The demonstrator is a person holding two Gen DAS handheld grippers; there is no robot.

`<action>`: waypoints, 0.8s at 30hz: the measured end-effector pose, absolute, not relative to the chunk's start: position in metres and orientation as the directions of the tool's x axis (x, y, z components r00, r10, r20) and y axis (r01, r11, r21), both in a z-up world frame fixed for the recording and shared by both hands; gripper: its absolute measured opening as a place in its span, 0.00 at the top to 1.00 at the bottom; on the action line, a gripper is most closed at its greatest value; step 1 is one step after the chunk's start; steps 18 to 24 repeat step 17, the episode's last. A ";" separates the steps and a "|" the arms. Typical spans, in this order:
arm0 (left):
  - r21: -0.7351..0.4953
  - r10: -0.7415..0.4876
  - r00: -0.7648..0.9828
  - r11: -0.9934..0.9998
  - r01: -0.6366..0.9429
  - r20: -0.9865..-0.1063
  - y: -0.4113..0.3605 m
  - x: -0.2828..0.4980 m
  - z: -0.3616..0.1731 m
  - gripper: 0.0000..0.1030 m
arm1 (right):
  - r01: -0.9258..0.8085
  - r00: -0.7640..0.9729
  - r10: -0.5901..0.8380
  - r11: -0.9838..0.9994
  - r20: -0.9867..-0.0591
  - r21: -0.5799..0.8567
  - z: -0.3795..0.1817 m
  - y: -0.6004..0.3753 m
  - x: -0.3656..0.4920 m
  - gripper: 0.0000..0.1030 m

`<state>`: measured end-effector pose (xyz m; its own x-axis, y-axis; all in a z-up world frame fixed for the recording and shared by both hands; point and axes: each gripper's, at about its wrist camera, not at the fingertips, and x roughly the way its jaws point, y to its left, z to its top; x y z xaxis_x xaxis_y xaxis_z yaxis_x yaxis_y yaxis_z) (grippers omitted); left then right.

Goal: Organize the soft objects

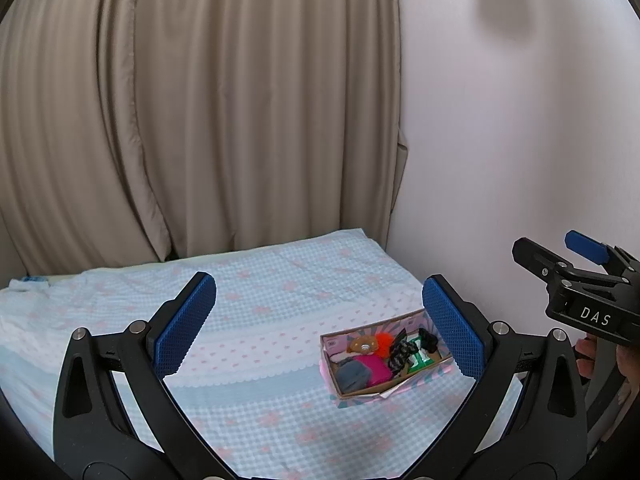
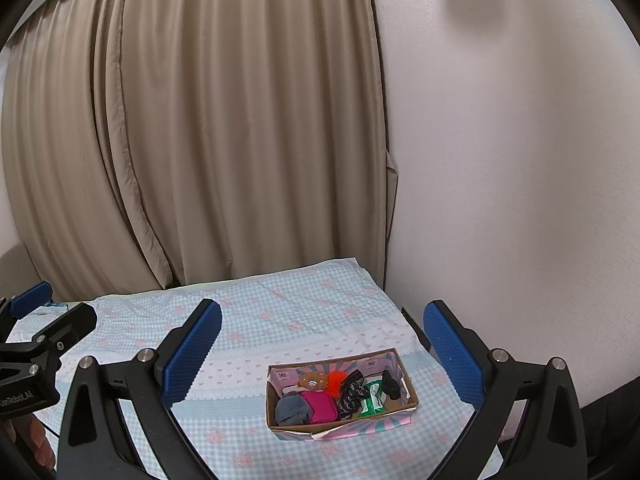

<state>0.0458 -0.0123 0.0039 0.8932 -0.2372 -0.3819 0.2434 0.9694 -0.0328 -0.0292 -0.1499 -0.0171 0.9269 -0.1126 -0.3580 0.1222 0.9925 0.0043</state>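
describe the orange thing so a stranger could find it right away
On the checked bedsheet sits a shallow cardboard box with pink sides. Along its far wall, beside the brown plush, lies the orange pompom: the only fluffy, bright orange item among grey, magenta, black and green ones.

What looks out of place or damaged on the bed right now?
Only the box: its near front edge looks torn, a white flap peeling outward. The soft items all sit inside it, none on the bedsheet. Both grippers, left and right, are open and empty.
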 end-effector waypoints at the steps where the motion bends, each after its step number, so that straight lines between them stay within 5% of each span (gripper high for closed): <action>1: -0.032 -0.237 0.893 0.969 0.244 -0.383 -0.012 0.046 0.004 0.00 | 0.124 0.927 -0.114 0.992 -0.357 0.005 -0.017 -0.150 -0.029 0.02; 24: 0.012 -0.188 0.928 0.979 0.203 -0.322 -0.015 0.051 0.006 0.00 | 0.120 0.915 -0.108 0.993 -0.389 0.005 -0.019 -0.144 -0.021 0.02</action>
